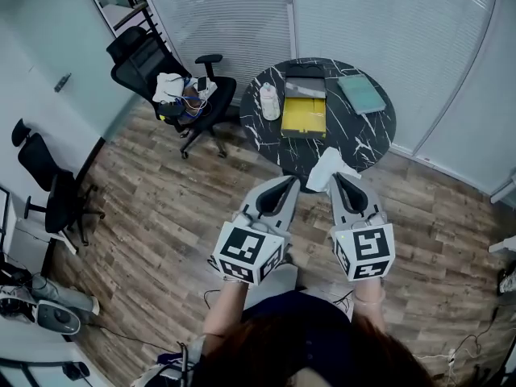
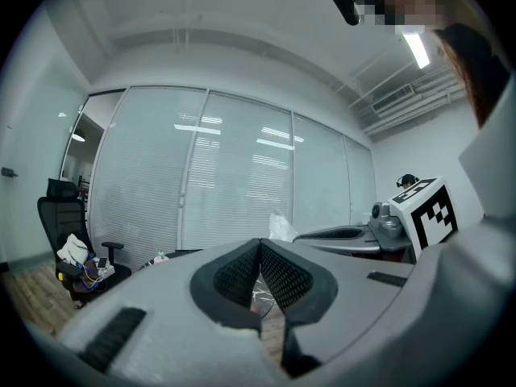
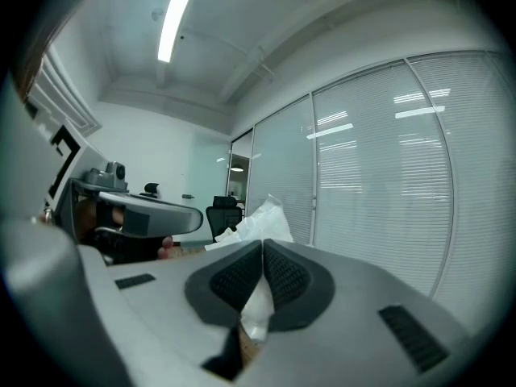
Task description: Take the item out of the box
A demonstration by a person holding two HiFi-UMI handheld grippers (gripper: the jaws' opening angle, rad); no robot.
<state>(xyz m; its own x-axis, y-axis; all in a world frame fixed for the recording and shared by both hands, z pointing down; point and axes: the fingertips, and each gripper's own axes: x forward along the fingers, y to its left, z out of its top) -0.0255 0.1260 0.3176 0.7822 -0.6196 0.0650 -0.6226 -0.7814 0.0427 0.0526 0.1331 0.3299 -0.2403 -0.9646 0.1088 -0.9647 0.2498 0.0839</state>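
Right gripper on packet, box beyond

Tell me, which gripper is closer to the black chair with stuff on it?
Left. The left gripper hangs on the chair's side, down and to its right in the head view. The right gripper, shut on white paper, is farther over, past the left one.

Round black marble table: yellow box, white object, teal book.
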